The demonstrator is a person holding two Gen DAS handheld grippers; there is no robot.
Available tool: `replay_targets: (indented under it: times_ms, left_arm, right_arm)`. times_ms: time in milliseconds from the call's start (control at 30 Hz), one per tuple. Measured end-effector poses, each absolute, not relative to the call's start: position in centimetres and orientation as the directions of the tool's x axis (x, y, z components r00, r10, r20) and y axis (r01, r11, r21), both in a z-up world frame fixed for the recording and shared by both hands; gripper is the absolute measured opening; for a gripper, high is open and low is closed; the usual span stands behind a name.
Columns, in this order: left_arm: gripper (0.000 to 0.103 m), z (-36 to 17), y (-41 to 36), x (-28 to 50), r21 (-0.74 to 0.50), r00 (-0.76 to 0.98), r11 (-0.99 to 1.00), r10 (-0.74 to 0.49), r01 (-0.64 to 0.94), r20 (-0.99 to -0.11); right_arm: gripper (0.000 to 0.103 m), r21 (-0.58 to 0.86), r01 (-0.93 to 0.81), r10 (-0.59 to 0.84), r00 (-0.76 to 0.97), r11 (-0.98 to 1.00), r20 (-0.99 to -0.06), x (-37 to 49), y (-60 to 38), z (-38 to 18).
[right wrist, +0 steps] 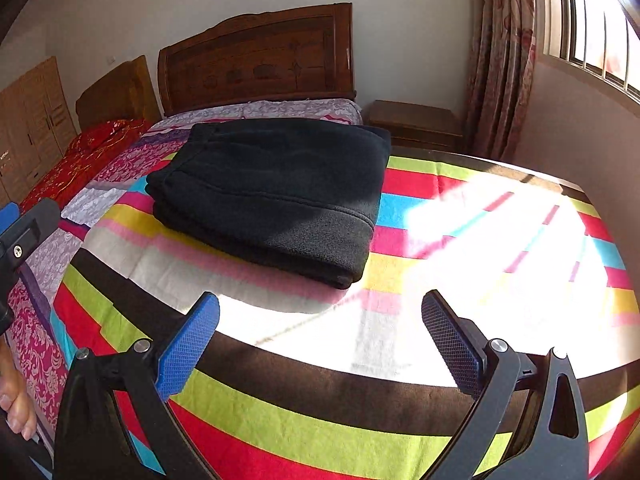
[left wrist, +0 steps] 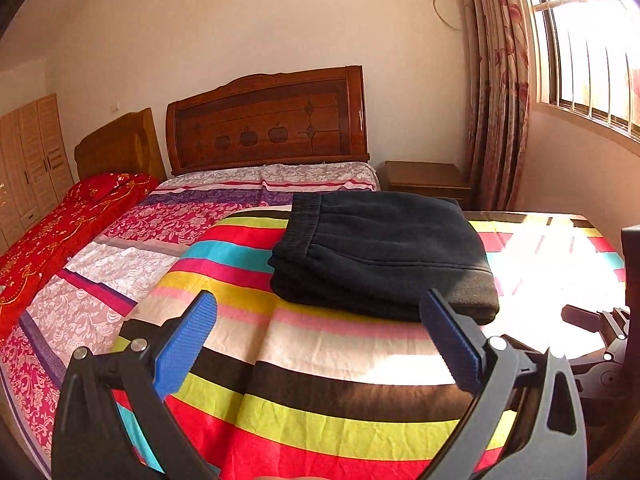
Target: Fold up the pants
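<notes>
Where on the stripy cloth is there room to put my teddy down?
The near part of the striped cloth, between the folded black pants and the open jaws of both grippers, lies bare. So does the sunlit stretch to the right of the pants, toward the window. The far left part is taken: the pants sit there.

- Black fleece pants (left wrist: 380,248), folded into a thick, squarish stack of layers.
- Lying flat on the striped cloth (left wrist: 312,360), elastic waistband at the far left, ribbed cuff edge at the near right.
- Untouched.
</notes>
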State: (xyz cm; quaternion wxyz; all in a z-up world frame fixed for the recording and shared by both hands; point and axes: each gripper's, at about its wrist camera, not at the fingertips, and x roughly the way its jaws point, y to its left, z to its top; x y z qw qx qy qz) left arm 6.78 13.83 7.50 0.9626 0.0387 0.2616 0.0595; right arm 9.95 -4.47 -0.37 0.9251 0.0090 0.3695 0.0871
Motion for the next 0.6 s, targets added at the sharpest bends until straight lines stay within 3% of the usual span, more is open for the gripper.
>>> replay_targets:
  times_ms: [600]
  left_arm:
    - [0.101,6.2,12.9,6.5,0.111,0.848,0.989,0.144,-0.101,-0.51]
  right_arm:
    - [0.098,0.115,-0.127,0.171,0.702,0.985,-0.692,8.9,-4.7,-2.0]
